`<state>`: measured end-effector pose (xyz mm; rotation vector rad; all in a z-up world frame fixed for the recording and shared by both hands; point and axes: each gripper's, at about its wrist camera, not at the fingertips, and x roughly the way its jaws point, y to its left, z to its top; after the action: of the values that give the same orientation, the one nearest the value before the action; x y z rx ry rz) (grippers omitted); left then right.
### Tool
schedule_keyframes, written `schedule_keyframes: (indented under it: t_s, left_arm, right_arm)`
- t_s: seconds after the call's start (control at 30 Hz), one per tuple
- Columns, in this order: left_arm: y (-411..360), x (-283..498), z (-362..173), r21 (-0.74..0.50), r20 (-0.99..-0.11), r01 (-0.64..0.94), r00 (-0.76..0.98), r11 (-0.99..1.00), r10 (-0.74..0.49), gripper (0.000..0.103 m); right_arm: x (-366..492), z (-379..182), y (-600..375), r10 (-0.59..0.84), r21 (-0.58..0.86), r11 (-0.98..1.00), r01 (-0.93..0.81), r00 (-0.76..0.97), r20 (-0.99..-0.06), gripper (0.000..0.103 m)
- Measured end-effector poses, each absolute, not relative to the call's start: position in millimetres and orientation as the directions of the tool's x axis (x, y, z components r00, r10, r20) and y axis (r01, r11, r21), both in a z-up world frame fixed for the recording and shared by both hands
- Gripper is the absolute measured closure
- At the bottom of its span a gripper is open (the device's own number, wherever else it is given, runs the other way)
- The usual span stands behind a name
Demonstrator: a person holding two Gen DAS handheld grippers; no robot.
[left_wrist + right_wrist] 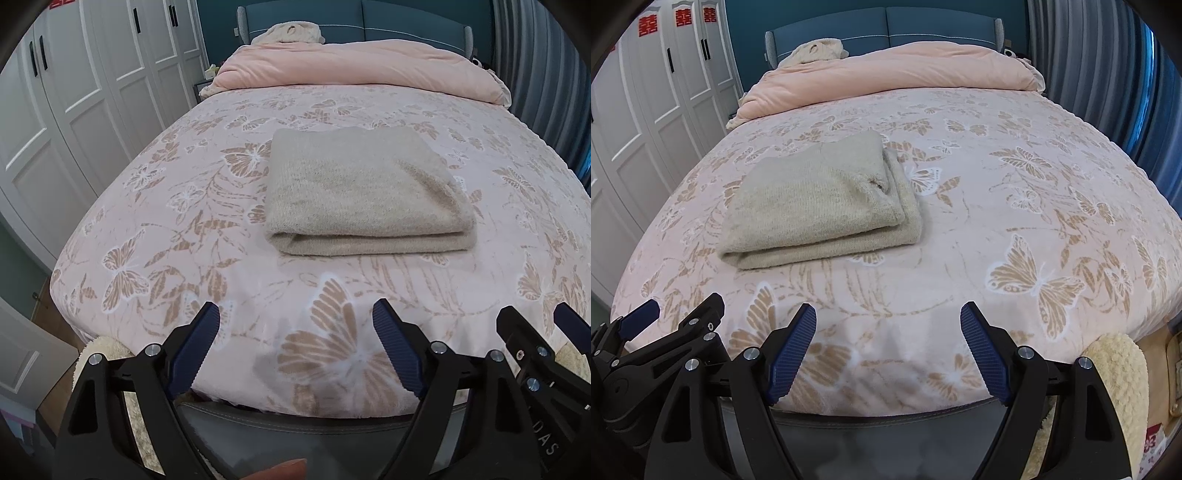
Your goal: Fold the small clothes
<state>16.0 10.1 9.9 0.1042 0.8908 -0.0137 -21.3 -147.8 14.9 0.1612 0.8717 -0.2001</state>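
Well, biggest of all is the bed [207,229], its pink sheet printed with tan and white butterflies, filling nearly everything ahead of me in both wrist views. Toward twelve o'clock a pink duvet [362,70] lies bunched across the head end, with a cream knitted garment [291,33] heaped against the blue headboard [406,18] behind it. White panelled wardrobe doors [74,92] run along the nine o'clock side, and grey-blue pleated curtains [1089,66] hang at about two o'clock. On the sheet sits the beige knitted sweater [362,195], folded into a thick rectangle with its rounded fold facing me; from my left wrist camera it lies at twelve to one o'clock, and from my right wrist camera it sits at about ten o'clock, a smaller flap lying on top of the wider layers. It rests well apart from both of my tools. My left gripper [297,347] hovers over the foot edge of the bed at six o'clock, its blue ribbed fingers [197,347] spread wide with nothing between them. My right gripper [888,349] does likewise, fingers [986,354] wide apart and holding nothing, just beside the left one. A cream fleecy cloth [1119,373] hangs at four o'clock below the mattress corner.
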Motion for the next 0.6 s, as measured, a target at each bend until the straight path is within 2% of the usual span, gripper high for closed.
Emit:
schedule_keyframes:
  t_s: [0.6]
  left_arm:
    - [15.0, 18.2, 7.3, 0.079, -0.782, 0.044, 0.623, 0.996, 0.035, 0.021]
  right_arm:
    - [-19.9, 8.3, -139.4, -0.114, 0.031, 0.975, 0.222, 0.610, -0.784, 0.024]
